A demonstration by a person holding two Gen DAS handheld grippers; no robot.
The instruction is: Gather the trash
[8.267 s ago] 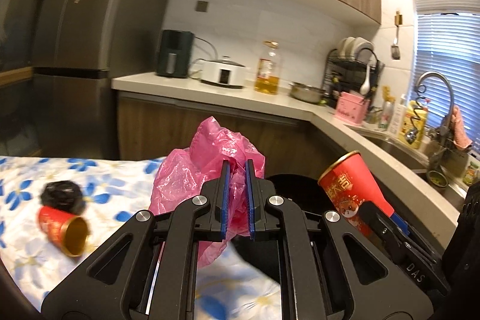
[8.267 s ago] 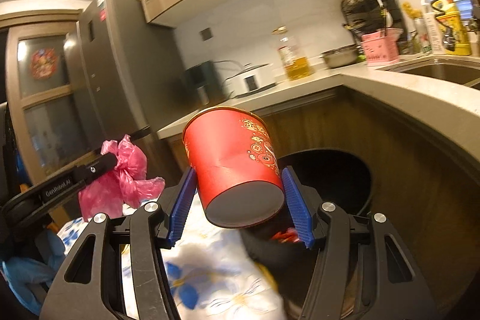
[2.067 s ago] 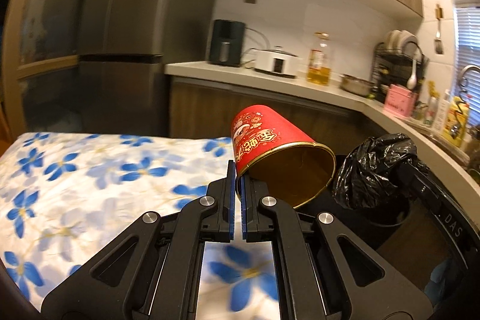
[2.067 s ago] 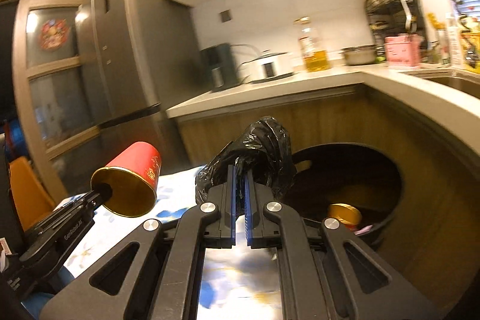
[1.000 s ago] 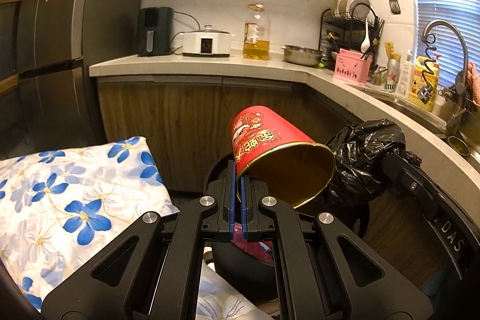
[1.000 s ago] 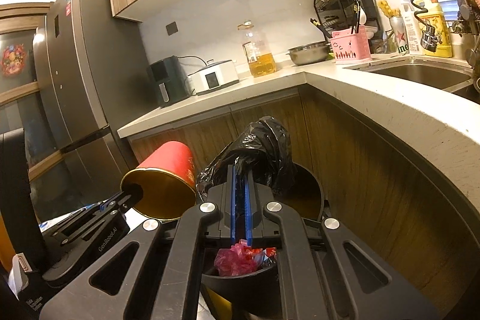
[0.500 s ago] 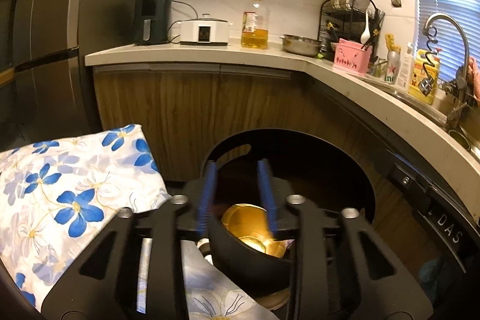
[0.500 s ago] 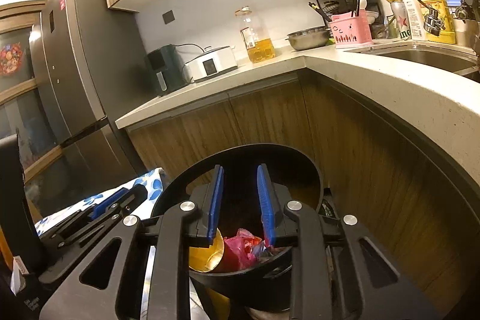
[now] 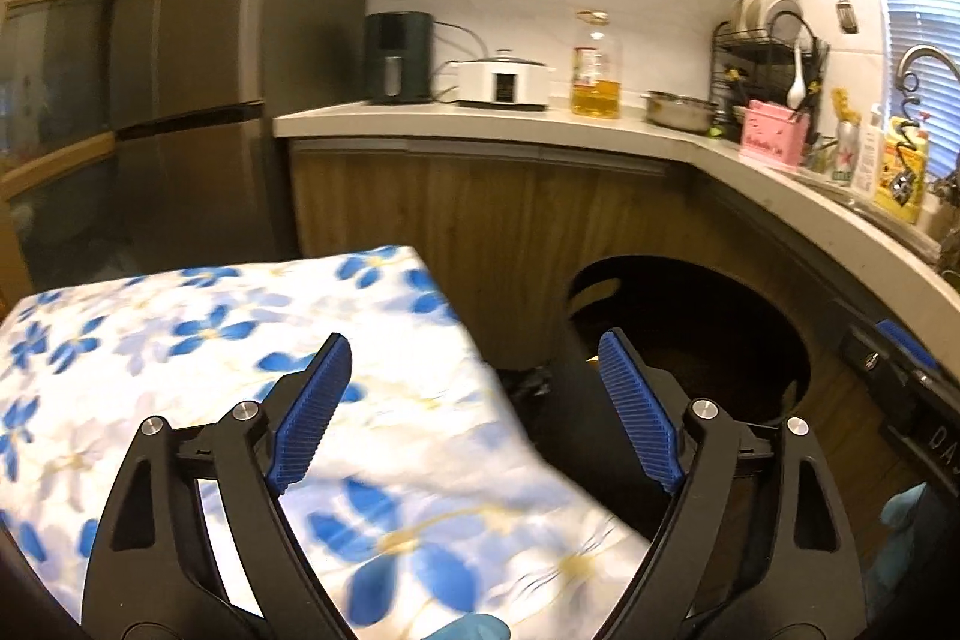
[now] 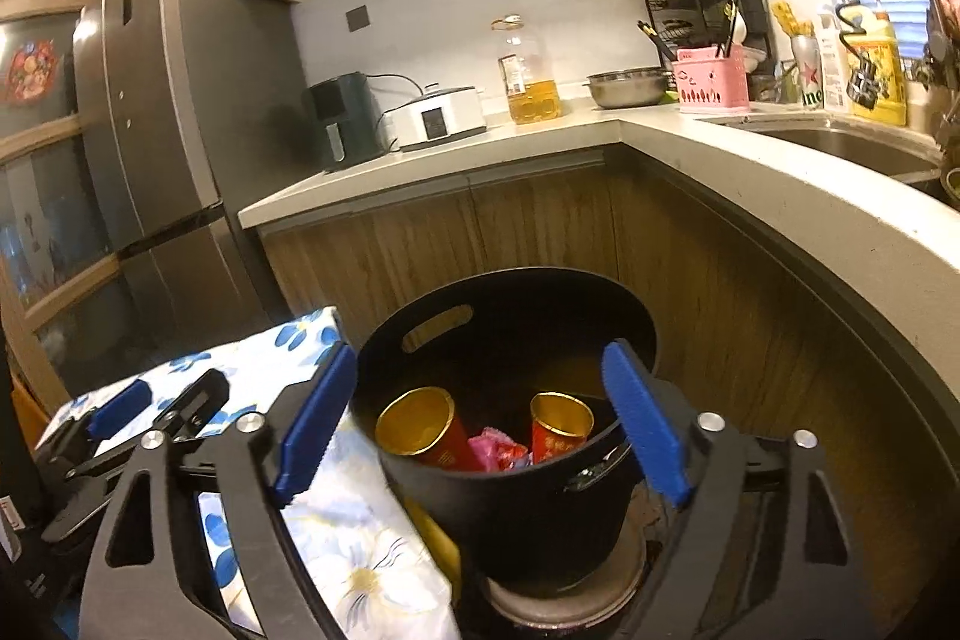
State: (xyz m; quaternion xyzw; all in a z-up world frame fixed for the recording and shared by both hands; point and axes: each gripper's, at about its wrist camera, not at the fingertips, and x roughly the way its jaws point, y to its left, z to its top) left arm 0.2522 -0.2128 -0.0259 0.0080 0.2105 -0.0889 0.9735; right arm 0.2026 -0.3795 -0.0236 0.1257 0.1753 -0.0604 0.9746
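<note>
Trash sits collected in a round black plastic bin [image 10: 516,496] with a cut-out handle slot, standing on the floor against the curved wooden kitchen cabinets: two red paper cups with gold insides, one at the bin's left [image 10: 420,427] and one at its right [image 10: 558,427], lean mouth-up with a crumpled pink plastic bag [image 10: 495,451] between them. The right gripper [image 10: 480,424] hovers just above the bin's near rim, its blue ribbed fingers spread wide and empty after just opening, a sign it let its load fall in. The left gripper [image 9: 474,418] points to the left over the blue-flowered white tablecloth [image 9: 180,340], its fingers likewise just opened, far apart and holding nothing. No trash shows on the visible cloth, so the collecting looks nearly or fully done. A pale countertop [image 10: 420,160] with appliances runs along the far wall.
</note>
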